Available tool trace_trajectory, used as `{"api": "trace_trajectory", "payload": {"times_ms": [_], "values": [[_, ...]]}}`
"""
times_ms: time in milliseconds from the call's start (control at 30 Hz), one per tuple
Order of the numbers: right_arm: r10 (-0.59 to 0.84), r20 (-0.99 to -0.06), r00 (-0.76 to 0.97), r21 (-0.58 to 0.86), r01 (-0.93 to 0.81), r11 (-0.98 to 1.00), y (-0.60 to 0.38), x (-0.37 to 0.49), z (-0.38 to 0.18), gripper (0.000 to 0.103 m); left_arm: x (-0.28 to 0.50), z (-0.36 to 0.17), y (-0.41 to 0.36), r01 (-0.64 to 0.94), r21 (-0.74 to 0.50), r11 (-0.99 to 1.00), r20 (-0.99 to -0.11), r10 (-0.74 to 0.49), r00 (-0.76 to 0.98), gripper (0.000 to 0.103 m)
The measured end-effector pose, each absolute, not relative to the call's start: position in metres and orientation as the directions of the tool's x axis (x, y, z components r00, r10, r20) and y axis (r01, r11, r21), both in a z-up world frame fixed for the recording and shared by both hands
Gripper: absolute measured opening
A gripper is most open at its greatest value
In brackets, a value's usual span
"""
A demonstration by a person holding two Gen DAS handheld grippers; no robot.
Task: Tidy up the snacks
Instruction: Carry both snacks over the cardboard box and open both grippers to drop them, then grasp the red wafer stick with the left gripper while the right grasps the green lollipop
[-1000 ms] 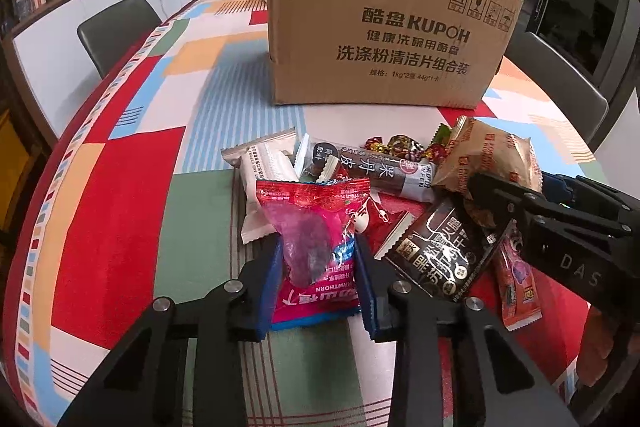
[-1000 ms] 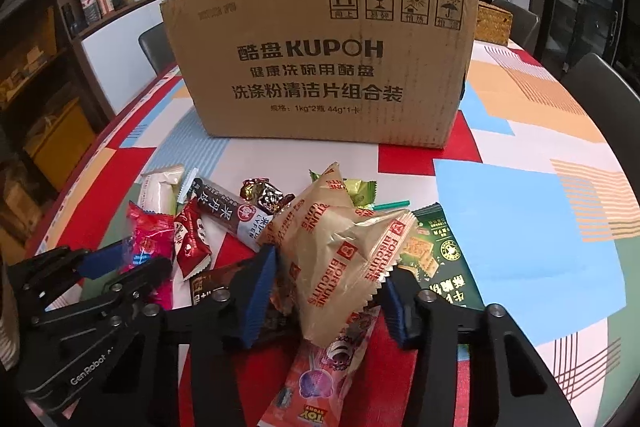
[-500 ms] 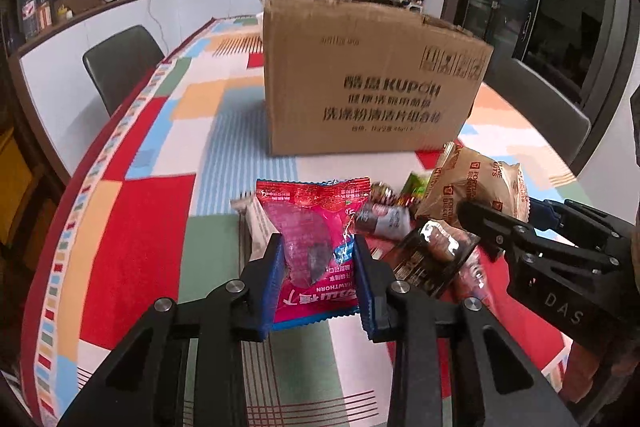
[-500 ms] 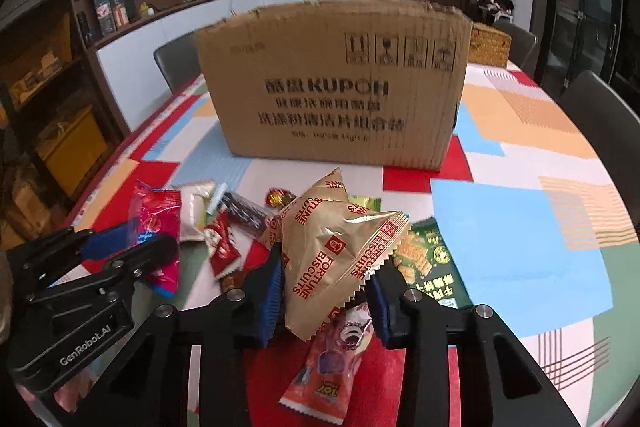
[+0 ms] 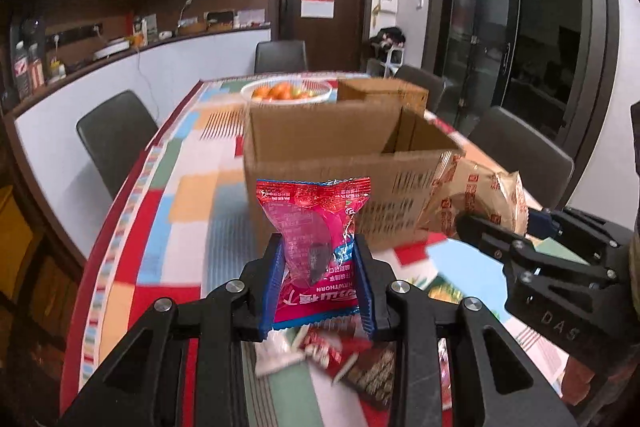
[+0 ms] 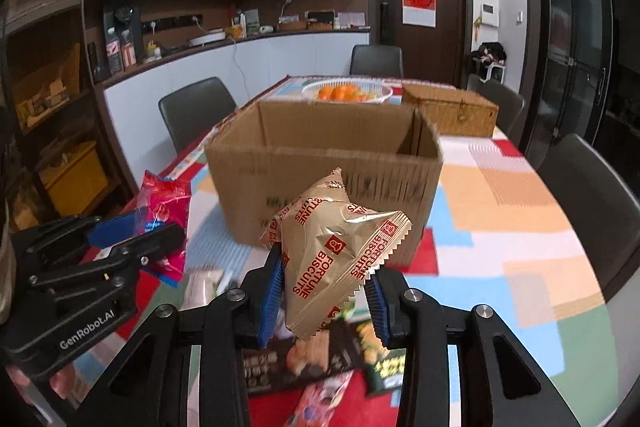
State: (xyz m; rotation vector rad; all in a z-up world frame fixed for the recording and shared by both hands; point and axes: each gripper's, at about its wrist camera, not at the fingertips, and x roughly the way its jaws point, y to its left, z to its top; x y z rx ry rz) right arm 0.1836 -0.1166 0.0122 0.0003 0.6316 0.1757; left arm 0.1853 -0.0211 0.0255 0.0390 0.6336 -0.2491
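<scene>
Both packets have risen — hawthorn packet (image 5: 316, 247) (left fingers clamp it), biscuit packet (image 6: 340, 251) right-gripped — before cardboard box (image 6: 320, 163).

The tablecloth (image 6: 516, 187) has a patchwork of red, blue, orange, green and white blocks. The box (image 6: 320, 163) is plain brown cardboard. One packet (image 5: 316, 243) is red and pink, the biscuit packet (image 6: 340, 255) gold with red letters

Red hawthorn packet (image 5: 316, 243) and tan biscuit packet (image 6: 340, 255) upright, before open, seemingly empty box (image 6: 324, 163).
</scene>
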Motion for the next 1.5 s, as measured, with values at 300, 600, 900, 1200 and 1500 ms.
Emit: {"api": "trace_trajectory", "payload": {"times_ms": [300,600,900,1200,1500], "values": [[0.148,-0.555,0.819,0.055,-0.141,0.988,-0.129,0.227,0.053,0.039,0.235,0.068,-0.036,0.277,-0.023,0.961,-0.557,-0.242,0.794,0.033],[0.113,-0.591,0.799,0.034,-0.115,0.993,-0.139,0.288,0.060,0.039,0.294,0.072,-0.049,0.299,0.008,0.954,-0.593,-0.236,0.769,0.033],[0.105,-0.606,0.788,-0.005,-0.135,0.991,-0.133,0.324,0.060,0.043,0.326,0.067,-0.053,0.242,0.085,0.966,-0.617,-0.140,0.774,0.061],[0.081,-0.584,0.808,-0.014,-0.110,0.994,-0.139,0.303,0.061,0.060,0.283,0.073,-0.042,0.208,0.103,0.973,-0.579,-0.111,0.808,0.067],[0.144,-0.563,0.814,0.019,-0.161,0.987,-0.147,0.240,0.058,0.060,0.219,0.069,-0.053,0.229,0.076,0.970,-0.546,-0.151,0.824,0.068]]}}
